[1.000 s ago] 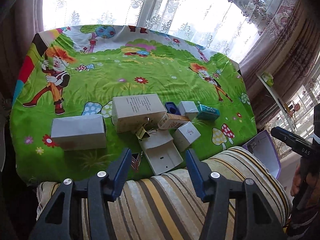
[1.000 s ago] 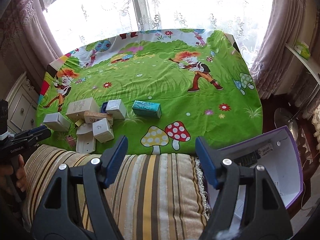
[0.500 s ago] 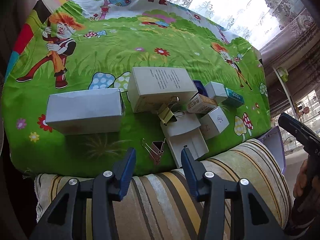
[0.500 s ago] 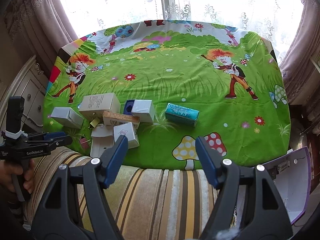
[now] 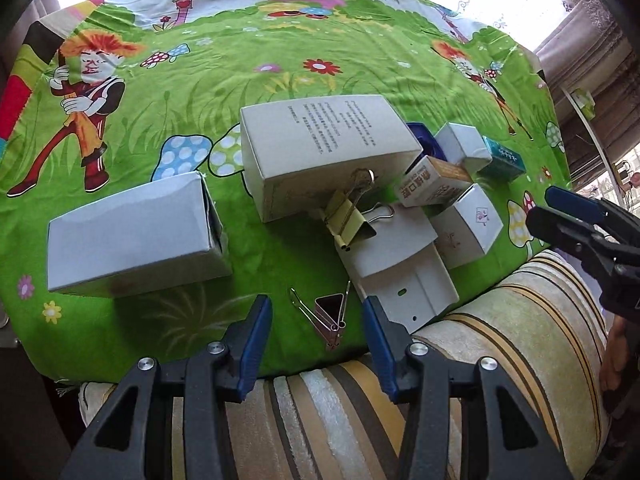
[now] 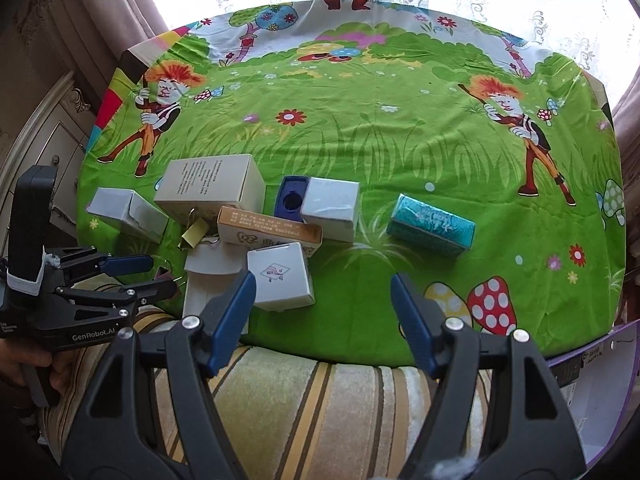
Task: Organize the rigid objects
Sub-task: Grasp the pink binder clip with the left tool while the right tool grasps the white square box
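Observation:
Boxes cluster on the green cartoon tablecloth [image 5: 280, 92]. They include a large beige box [image 5: 324, 160], a grey-white box [image 5: 132, 232], a flattened white carton [image 5: 400, 272], a small white box [image 5: 468, 224] and a teal box [image 6: 430, 226]. A yellow binder clip [image 5: 348, 220] leans on the beige box. My left gripper [image 5: 316, 312] is open just above a pink binder clip [image 5: 326, 316], which lies between its fingers, untouched. My right gripper [image 6: 320, 284] is open over the table's near edge. The small white box [image 6: 280, 280] lies by its left finger.
A striped cushion [image 5: 400, 400] runs along the table's near edge under both grippers. A purple-edged white box [image 6: 600, 376] sits off the table at lower right. A pale cabinet [image 6: 48, 140] stands at the left, and curtains hang behind the table.
Both grippers have come down and closer to the table. The left fingers have narrowed and now frame the pink clip. The right gripper has shifted left toward the box cluster.

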{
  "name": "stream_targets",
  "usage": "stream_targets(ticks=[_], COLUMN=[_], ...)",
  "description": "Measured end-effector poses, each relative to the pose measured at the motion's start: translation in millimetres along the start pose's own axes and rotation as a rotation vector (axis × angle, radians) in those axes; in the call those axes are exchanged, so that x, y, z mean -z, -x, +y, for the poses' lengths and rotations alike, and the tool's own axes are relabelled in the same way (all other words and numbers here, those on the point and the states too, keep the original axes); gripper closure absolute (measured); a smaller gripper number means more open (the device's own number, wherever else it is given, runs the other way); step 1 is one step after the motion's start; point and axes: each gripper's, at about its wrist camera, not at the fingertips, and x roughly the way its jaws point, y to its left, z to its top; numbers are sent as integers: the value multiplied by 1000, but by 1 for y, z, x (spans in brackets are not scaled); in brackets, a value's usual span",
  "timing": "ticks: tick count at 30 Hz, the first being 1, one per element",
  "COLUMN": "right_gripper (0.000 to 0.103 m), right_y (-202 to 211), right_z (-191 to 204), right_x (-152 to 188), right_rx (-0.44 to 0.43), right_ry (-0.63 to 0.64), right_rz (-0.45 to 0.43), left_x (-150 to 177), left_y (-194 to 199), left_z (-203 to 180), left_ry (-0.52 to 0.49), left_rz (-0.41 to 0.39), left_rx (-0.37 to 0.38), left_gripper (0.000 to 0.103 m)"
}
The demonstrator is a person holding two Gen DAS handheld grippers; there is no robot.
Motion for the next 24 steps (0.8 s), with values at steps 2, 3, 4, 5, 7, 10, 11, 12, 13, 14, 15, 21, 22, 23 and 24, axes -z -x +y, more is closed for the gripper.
stream_targets(ticks=[2,3,4,5,7,10,11,12,13,14,15,21,22,23,24], right_gripper=[30,30,30,30,30,30,30,30,30,30,30,30,30,30,30], right_y=[-8,-10,-13,-15,-20,-27,-29,-31,-33,-34,-36,-44,-45,-45,-46], right_z=[3,5,6,8,10,12,12,12,13,13,14,19,19,19,19], right_x=[0,0,-1,-2,-3,-3,-3,-4,-4,-5,-6,-7,-7,-7,-8], right_rx=[-7,-9,-10,-12,-14,-19,-21,-25,-29,-31,-32,-39,-40,-41,-43], right_ry=[10,15,20,25,31,37,38,40,42,45,49,68,67,66,67], right_rz=[14,18,19,20,25,37,41,44,45,47,49,59,59,59,60], left_x=[0,-1,-1,-1,-1,-1,-1,-1,-1,0,0,5,7,7,9], left_y=[-3,-5,-6,-7,-11,-13,-14,-14,-13,-13,-13,-8,-5,-3,0], left_z=[1,1,1,2,4,5,6,6,7,7,7,13,14,15,15], left_ry=[1,2,5,9,19,27,29,31,34,36,38,63,68,71,74], left_rz=[5,7,9,12,18,18,14,11,7,3,-2,-36,-46,-58,-71], left_rx=[4,7,8,11,19,30,29,29,31,33,34,40,41,38,35], left_gripper=[55,55,55,59,67,70,72,74,75,75,75,76,76,76,76])
